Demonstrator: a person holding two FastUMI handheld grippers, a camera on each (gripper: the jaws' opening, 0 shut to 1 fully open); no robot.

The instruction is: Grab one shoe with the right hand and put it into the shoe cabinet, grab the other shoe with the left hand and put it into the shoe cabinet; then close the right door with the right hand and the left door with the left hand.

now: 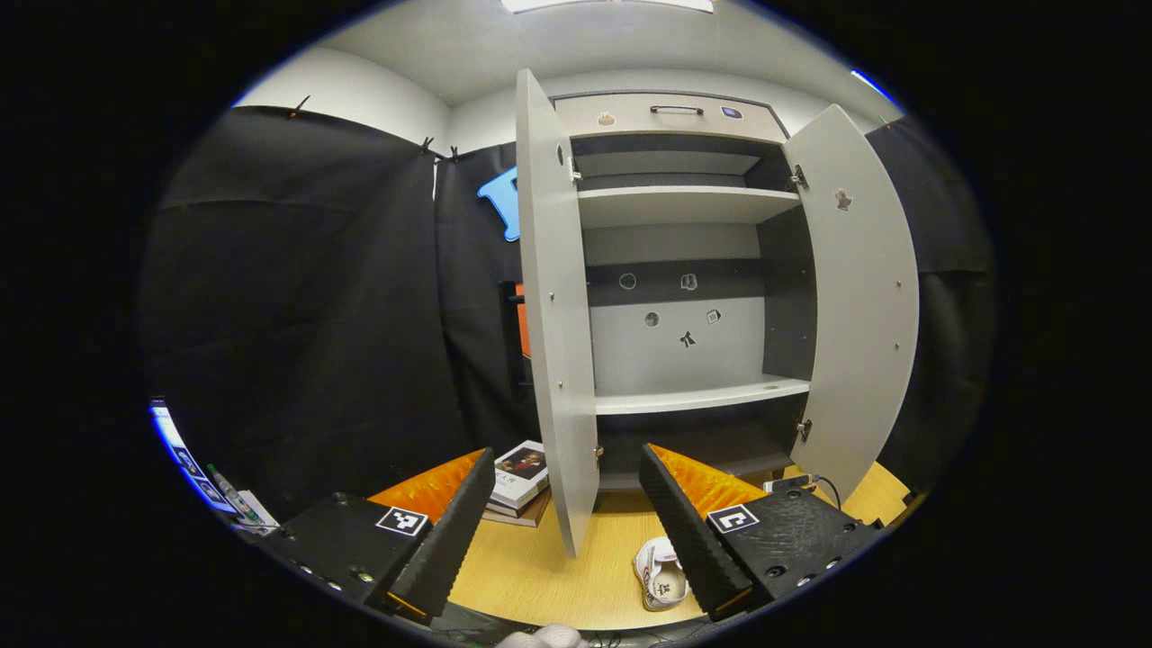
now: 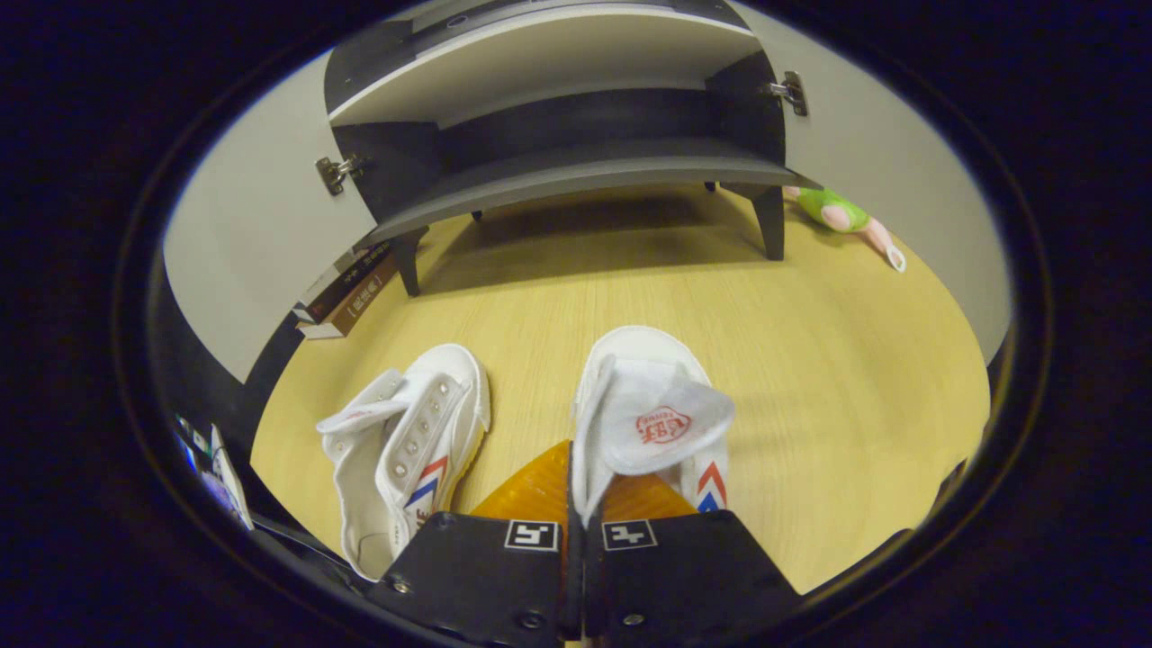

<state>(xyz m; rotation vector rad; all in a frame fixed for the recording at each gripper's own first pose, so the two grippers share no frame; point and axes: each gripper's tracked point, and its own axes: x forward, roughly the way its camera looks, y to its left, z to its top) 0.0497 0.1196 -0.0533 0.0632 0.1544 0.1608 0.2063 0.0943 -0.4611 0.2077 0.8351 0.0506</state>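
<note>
The shoe cabinet [image 1: 684, 396] stands with its left door [image 1: 553, 315] and right door [image 1: 859, 297] swung wide. My left gripper [image 1: 567, 454] is open and holds nothing, well short of the cabinet. Below it lies a white shoe [image 1: 661, 576] on the wooden floor. In the right gripper view two white shoes with red and blue stripes sit side by side. My right gripper [image 2: 571, 468] is shut on the side wall of the right-hand shoe [image 2: 643, 396]. I cannot tell if it is off the floor. The other shoe [image 2: 405, 450] lies to its left, tongue flopped open.
The cabinet's dark bottom shelf [image 2: 576, 171] sits on short legs just beyond the shoes. A stack of books [image 2: 346, 292] lies by the left door [image 2: 243, 243]. A green toy [image 2: 837, 211] lies by the right door [image 2: 900, 180]. A cable [image 1: 823, 486] runs near the cabinet's right foot.
</note>
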